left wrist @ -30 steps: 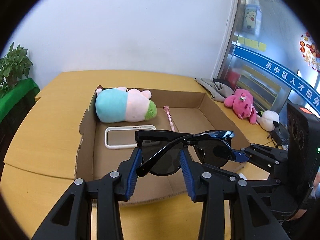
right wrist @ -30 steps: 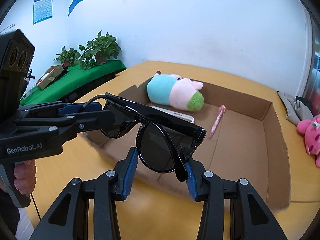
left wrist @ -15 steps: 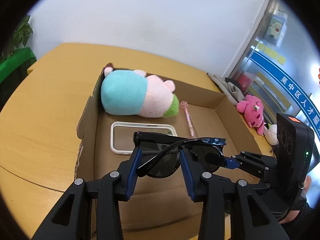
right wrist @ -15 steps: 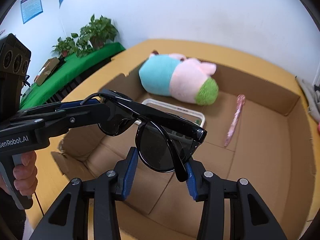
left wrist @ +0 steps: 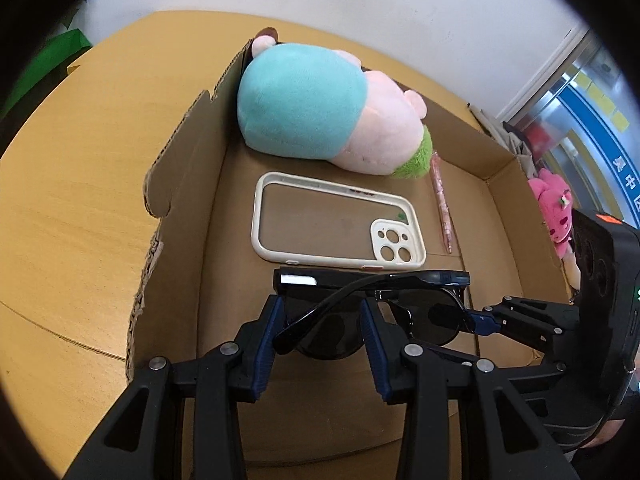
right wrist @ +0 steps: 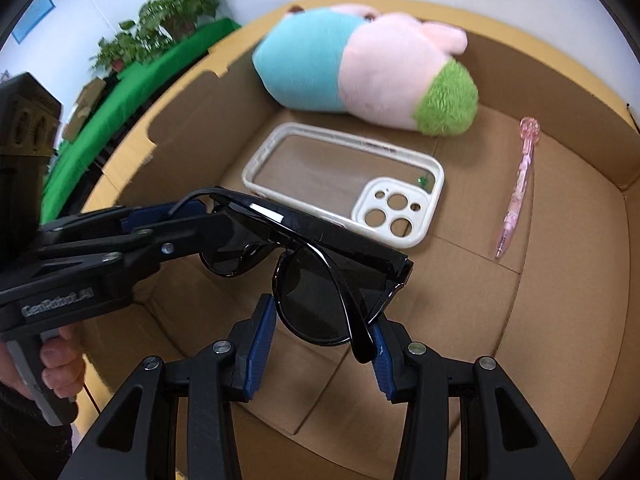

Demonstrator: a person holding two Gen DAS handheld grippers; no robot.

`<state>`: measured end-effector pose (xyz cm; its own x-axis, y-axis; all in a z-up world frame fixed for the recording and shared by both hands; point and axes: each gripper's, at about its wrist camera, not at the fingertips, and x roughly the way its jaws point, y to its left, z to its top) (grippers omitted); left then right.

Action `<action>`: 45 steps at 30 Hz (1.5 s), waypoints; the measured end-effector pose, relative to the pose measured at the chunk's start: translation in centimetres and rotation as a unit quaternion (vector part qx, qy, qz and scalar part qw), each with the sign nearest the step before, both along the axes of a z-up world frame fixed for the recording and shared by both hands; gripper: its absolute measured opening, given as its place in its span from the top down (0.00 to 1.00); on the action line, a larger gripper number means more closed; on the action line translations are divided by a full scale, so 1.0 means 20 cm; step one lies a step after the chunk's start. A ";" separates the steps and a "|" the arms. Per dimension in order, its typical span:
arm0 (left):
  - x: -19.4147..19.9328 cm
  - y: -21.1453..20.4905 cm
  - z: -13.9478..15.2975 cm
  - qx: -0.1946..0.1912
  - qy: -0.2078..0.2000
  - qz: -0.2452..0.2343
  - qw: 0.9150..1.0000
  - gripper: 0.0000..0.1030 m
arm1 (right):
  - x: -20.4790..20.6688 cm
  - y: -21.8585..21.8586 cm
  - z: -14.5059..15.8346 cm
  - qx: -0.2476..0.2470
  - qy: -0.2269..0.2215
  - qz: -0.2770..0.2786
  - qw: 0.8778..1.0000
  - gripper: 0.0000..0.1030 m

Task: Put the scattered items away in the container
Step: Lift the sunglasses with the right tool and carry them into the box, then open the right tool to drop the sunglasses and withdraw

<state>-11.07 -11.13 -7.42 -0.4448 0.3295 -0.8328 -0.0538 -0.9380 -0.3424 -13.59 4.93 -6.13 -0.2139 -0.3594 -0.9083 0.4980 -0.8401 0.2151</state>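
Black sunglasses [left wrist: 372, 280] [right wrist: 320, 276] hang low inside the open cardboard box [left wrist: 176, 184] [right wrist: 580, 240], just in front of the phone case. My left gripper [left wrist: 322, 320] is shut on their left end; my right gripper [right wrist: 320, 332] is shut on their right lens and temple. Each gripper shows in the other's view: the left [right wrist: 176, 220], the right [left wrist: 480, 318]. In the box lie a blue, pink and green plush toy [left wrist: 316, 116] [right wrist: 368, 68], a cream phone case [left wrist: 336, 224] [right wrist: 344, 184] and a pink pen [left wrist: 442, 204] [right wrist: 518, 188].
The box stands on a wooden table [left wrist: 88, 168]. A pink plush [left wrist: 554, 208] and grey cloth [left wrist: 496, 128] lie on the table beyond the box's right wall. Potted plants on a green-covered surface [right wrist: 152, 52] stand to the left.
Both grippers have carried the sunglasses forward over the box's near wall and down inside it, close to the phone case. Both still grip them.
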 end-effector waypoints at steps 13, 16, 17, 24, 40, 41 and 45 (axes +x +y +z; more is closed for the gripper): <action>-0.06 0.02 -0.07 -0.054 -0.060 0.003 0.997 0.63 | -0.04 -0.06 -0.06 0.031 -0.051 0.014 0.998 0.53; -0.07 0.01 -0.08 -0.057 -0.068 0.005 0.996 0.63 | -0.03 -0.07 -0.06 0.037 -0.049 0.016 0.998 0.52; -0.07 0.01 -0.09 -0.057 -0.070 0.005 0.996 0.63 | -0.02 -0.07 -0.06 0.038 -0.047 0.016 0.998 0.52; -0.06 0.00 -0.08 -0.042 -0.069 0.000 0.997 0.63 | -0.01 -0.05 -0.08 0.039 -0.041 0.006 0.998 0.49; 0.18 -0.02 0.33 -0.115 0.074 0.033 0.990 0.47 | 0.18 0.21 0.19 0.013 0.043 -0.047 0.998 0.09; 0.23 -0.01 0.38 -0.122 0.096 0.029 0.987 0.44 | 0.23 0.24 0.24 0.009 0.064 -0.051 0.997 0.08; 0.42 0.09 0.55 -0.147 0.179 0.022 0.973 0.27 | 0.40 0.37 0.39 0.001 0.134 -0.065 0.989 0.02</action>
